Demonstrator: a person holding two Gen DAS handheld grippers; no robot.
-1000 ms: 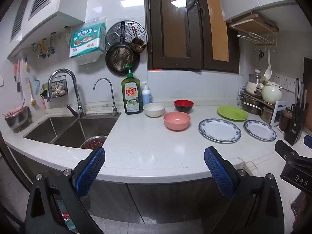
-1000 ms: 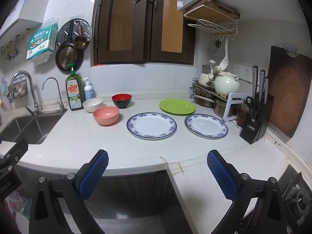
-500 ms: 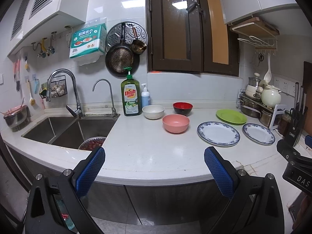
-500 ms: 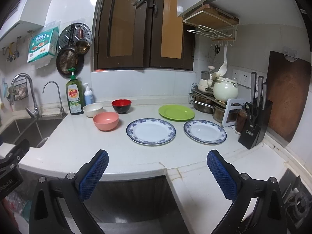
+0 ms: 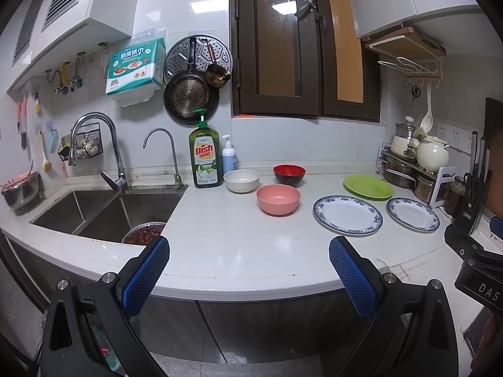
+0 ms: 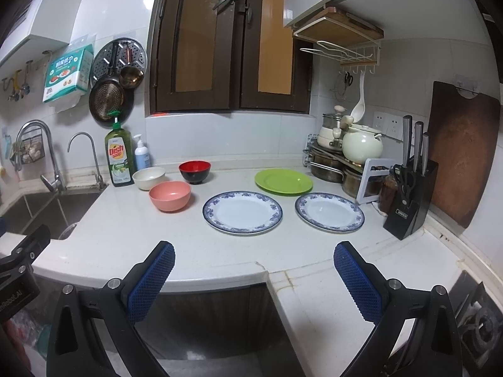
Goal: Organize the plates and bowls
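Note:
On the white counter (image 6: 132, 238) stand a pink bowl (image 6: 170, 195), a white bowl (image 6: 149, 178) and a red-and-black bowl (image 6: 194, 171). To their right lie a large blue-rimmed plate (image 6: 242, 212), a smaller blue-rimmed plate (image 6: 329, 211) and a green plate (image 6: 283, 181). The left wrist view shows the pink bowl (image 5: 278, 199), the large plate (image 5: 347, 215) and the green plate (image 5: 367, 187). My left gripper (image 5: 248, 270) and right gripper (image 6: 253, 270) are both open and empty, held in front of the counter's edge, well short of the dishes.
A double sink (image 5: 103, 210) with a bowl of red food (image 5: 143, 234) lies at the left. Dish soap (image 5: 204, 154) stands by the bowls. A pot rack (image 6: 342, 160), knife block (image 6: 410, 194) and cutting board (image 6: 462, 154) line the right wall. A stove corner (image 6: 481, 323) shows at the right.
Both views have tilted slightly; the counter and dishes sit a little lower in frame than one second ago. Both grippers stay open. No dish has moved.

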